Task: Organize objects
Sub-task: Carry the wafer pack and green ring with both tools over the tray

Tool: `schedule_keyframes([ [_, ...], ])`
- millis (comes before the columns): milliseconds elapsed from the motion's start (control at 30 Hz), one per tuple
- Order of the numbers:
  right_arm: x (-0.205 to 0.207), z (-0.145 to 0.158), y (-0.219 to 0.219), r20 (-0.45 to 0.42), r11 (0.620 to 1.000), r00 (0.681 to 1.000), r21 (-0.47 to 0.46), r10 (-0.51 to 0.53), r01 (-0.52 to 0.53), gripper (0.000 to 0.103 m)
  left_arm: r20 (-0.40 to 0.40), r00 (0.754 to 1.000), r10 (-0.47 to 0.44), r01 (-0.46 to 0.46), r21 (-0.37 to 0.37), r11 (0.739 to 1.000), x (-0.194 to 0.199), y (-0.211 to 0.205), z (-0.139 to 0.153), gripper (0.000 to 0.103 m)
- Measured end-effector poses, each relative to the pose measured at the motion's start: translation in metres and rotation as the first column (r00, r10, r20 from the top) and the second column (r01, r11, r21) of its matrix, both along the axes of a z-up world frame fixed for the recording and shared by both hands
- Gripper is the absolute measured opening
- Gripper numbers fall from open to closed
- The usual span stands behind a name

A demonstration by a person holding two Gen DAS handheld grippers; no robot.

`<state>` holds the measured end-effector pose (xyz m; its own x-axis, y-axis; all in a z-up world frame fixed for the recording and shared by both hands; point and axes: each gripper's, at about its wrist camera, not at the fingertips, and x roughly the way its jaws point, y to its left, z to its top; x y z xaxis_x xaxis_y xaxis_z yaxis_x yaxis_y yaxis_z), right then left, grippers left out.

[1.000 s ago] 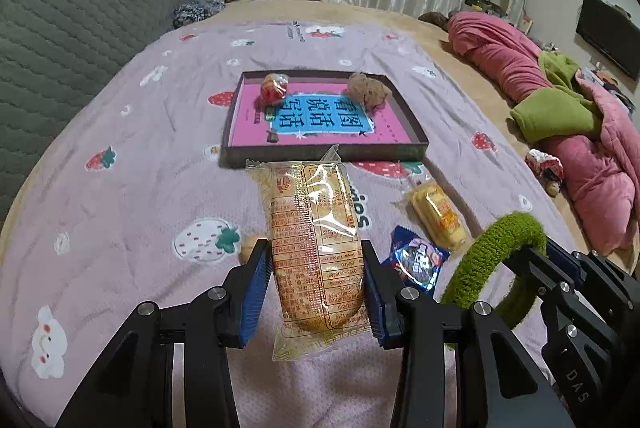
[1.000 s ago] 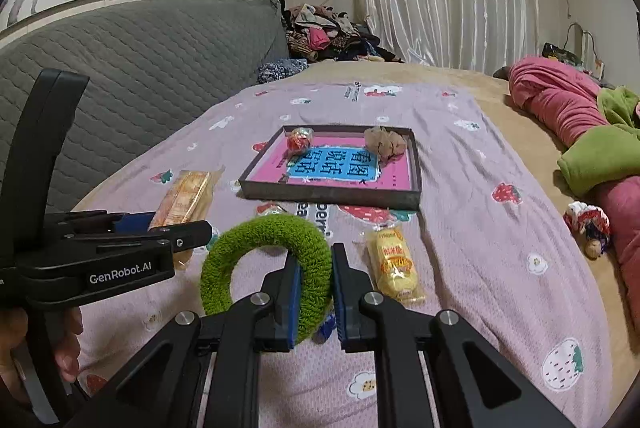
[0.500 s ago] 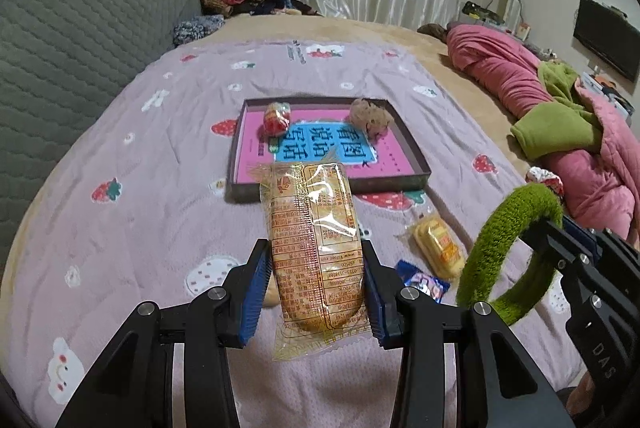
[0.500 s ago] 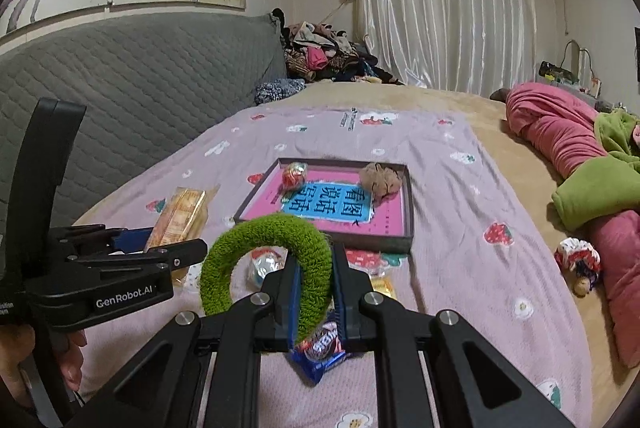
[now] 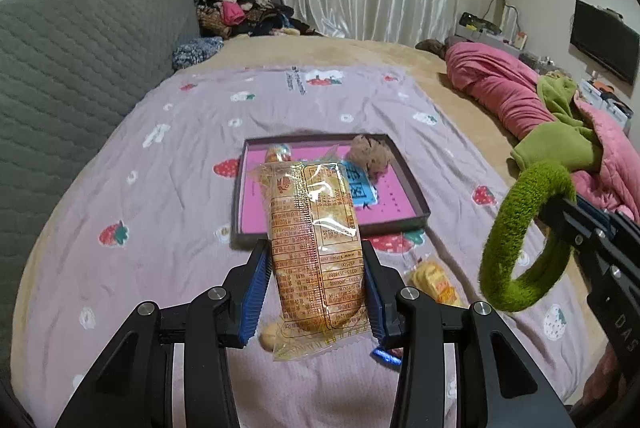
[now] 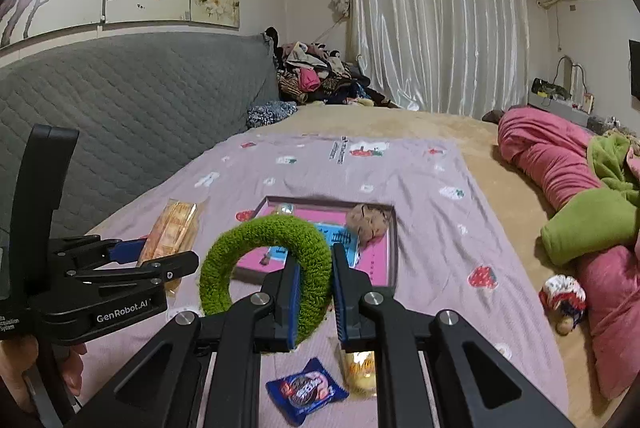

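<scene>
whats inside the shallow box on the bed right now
The shallow box holds a wrapped candy and a brown fuzzy ball on its pink printed bottom. The snack packet and green ring, both held up in front, hide the middle.

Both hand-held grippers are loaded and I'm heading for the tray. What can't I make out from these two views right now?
- Tray floor, left wrist view: middle hidden by the held snack pack.
- Same tray, right wrist view: near edge hidden by the green ring and the fingers.
- Yellow snack, right wrist view: mostly behind a finger.
- Blue wrapper, left wrist view: only a corner shows.
- Small round thing under the pack: unidentifiable.
</scene>
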<state>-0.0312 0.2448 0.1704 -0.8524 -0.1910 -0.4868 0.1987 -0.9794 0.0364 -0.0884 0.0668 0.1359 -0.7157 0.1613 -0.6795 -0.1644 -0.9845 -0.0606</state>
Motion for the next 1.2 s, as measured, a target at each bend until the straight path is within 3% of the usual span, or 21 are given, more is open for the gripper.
schedule_keyframes([
  [733, -0.046, 0.035, -0.009, -0.053, 1.0, 0.999, 0.011, 0.003, -0.002, 0.014, -0.063, 0.998, 0.02, -0.021, -0.013, 1.0, -0.047, -0.009, 0.044, 0.045],
  [1200, -0.101, 0.044, -0.011, -0.08, 1.0, 0.997, 0.005, -0.012, 0.012, 0.014, -0.056, 0.998, 0.019, -0.021, -0.021, 1.0, -0.106, -0.012, 0.033, 0.045],
])
